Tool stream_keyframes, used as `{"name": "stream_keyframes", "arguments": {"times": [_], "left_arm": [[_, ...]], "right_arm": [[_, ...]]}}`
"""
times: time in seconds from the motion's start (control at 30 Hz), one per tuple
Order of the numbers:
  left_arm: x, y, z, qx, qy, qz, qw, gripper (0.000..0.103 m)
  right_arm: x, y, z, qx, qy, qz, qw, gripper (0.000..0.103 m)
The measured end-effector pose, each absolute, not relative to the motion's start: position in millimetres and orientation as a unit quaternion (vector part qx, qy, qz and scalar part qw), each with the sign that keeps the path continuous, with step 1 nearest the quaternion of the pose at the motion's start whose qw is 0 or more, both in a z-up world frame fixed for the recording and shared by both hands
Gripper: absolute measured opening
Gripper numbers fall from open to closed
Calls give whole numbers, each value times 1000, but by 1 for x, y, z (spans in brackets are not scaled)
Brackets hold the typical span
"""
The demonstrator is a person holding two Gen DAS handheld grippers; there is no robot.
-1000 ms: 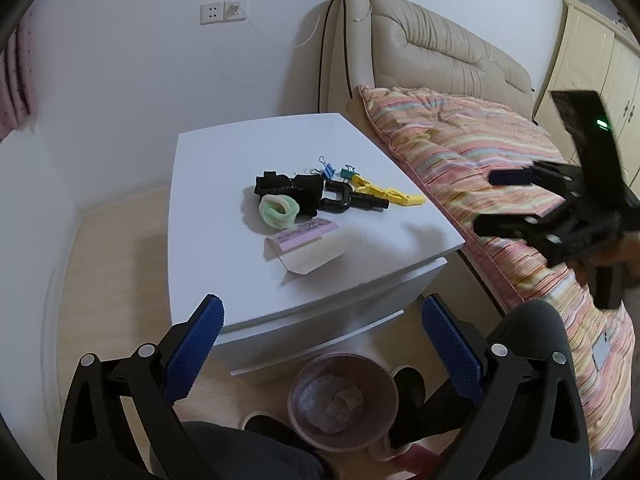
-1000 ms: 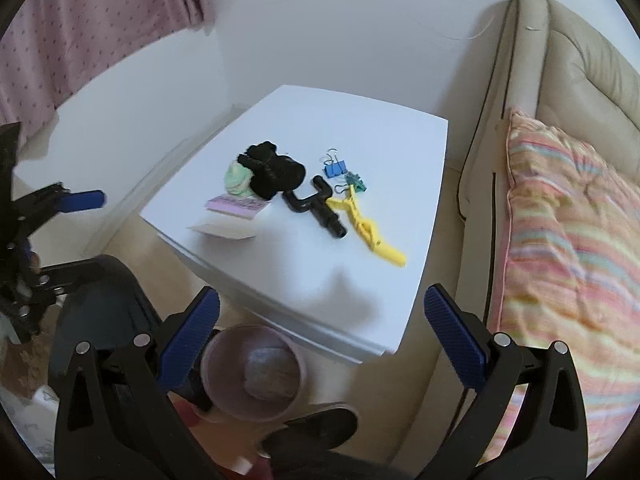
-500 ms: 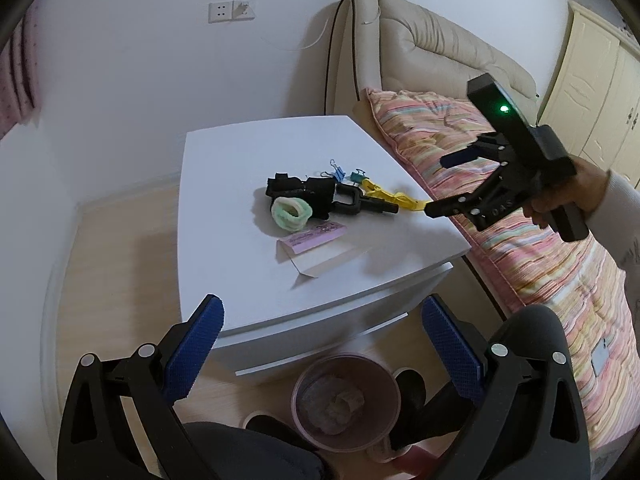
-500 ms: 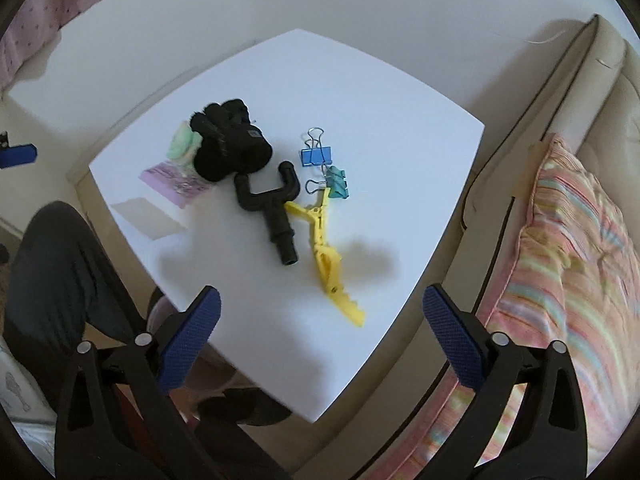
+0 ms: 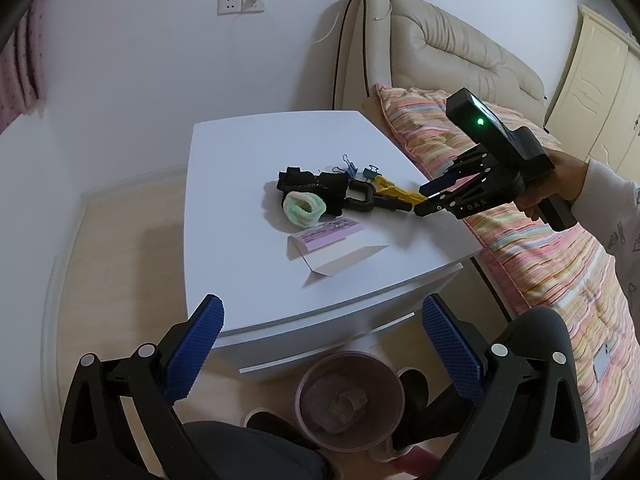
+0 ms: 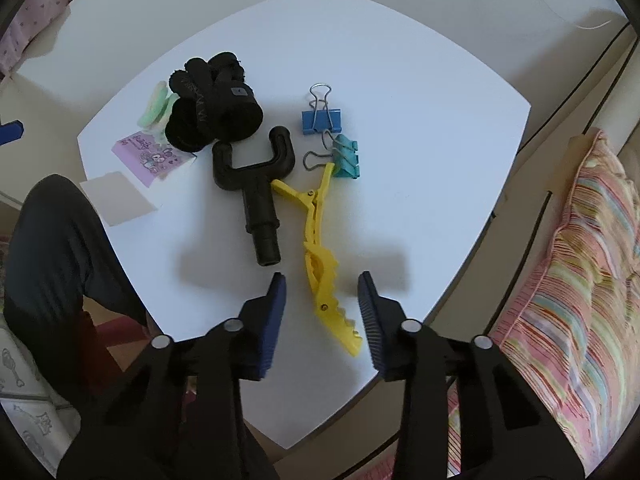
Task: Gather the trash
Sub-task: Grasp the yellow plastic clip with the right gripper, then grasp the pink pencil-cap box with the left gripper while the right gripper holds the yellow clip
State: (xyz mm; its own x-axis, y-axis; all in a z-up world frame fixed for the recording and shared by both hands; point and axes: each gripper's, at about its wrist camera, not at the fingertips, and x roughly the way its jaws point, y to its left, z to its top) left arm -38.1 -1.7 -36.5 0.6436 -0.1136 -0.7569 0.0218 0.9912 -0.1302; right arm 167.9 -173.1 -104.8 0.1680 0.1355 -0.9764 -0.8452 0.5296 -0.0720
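On the white table [image 6: 420, 92] lie a yellow hair clip [image 6: 320, 264], a black Y-shaped plastic piece [image 6: 256, 184], a black glove [image 6: 212, 108], a green scrunchie [image 5: 303, 209], blue [image 6: 321, 120] and teal [image 6: 346, 156] binder clips, and a pink paper packet [image 5: 328, 236]. My right gripper [image 6: 322, 280] is open, its jaws either side of the clip's near end, just above it. It shows in the left wrist view [image 5: 424, 200] at the clip [image 5: 400, 192]. My left gripper [image 5: 320, 316] is open and empty, held off the table's front edge.
A pink bin [image 5: 348, 400] with crumpled trash stands on the floor below the table's front edge, by the person's legs. A bed with a striped quilt [image 5: 540, 248] runs along the table's right side. Wall sockets [image 5: 240, 4] are behind.
My right gripper has swung in over the table, come down to the yellow clip and narrowed its jaws around it. My left gripper has barely moved.
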Motion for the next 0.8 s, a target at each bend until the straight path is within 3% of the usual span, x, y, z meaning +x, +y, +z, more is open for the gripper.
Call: {"name": "stream_keyframes", "arguments": {"times": [0.07, 0.23, 0.8], "left_arm": [[-38, -1, -38, -56, 422, -38, 904, 95], [-37, -1, -38, -56, 422, -38, 904, 95], [-21, -13, -32, -60, 425, -29, 903, 95]], "right_arm": [[171, -174, -106, -324, 539, 358, 690, 32], [174, -176, -107, -315, 543, 362, 689, 14], [154, -190, -74, -279, 513, 342, 736, 11]]}}
